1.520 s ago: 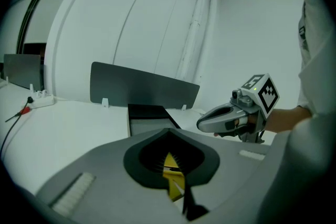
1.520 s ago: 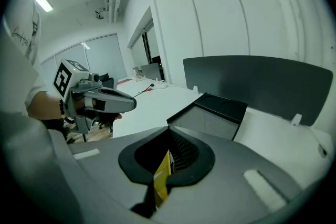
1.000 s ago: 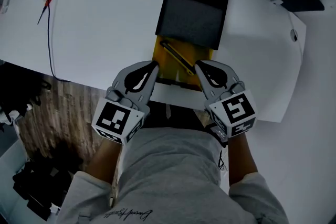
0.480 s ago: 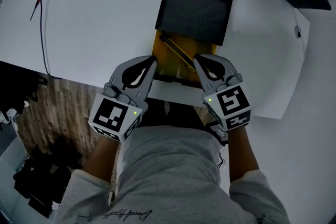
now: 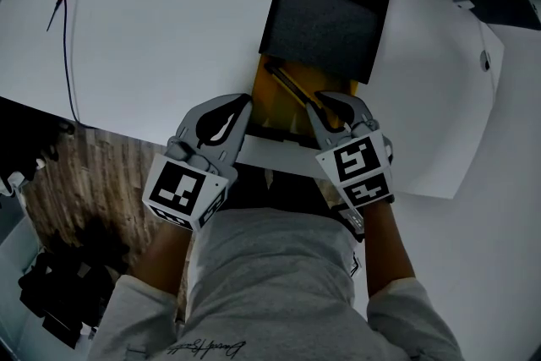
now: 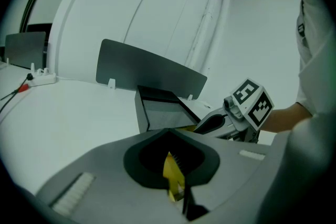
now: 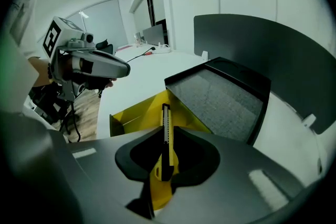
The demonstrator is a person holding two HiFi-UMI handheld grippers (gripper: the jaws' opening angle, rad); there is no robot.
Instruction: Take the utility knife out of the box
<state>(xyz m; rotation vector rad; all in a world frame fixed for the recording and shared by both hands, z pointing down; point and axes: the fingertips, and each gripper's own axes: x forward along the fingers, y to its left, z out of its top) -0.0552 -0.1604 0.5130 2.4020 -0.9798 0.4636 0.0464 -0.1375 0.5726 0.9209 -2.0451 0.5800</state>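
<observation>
R claw [image 5: 325,107] has shifted since a sec ago: it sat at the box's near-R corner, off the knife, and has now slid in over the near end of the utility knife [image 5: 293,86]. In the right gripper view the knife's near end stands right in the gap and the jaws look pressed onto it, so I'd call that a pinch on the knife end, tho how firm it is can't be told. L claw [image 5: 244,102] hasn't really moved: it's at the near-L corner of the yellow box [image 5: 269,101], jaws closed w/ a sliver of yellow box wall nipped between them, i.e. steadying the box. Meaning for the task: reach seems done and grasp made or nearly so; lift-out not yet done, as the knife lies inside the box on the white worktop [image 5: 169,38]. The dark lid [image 5: 330,21] w/ grey foam is folded open at the far side, so nothing blocks the way up. Knife's long axis runs diagonally across the box floor, far-L to near-R in the head view, roughly in line w/ the R claw's own axis; far end points toward the lid. Which end is the blade: can't tell.
</observation>
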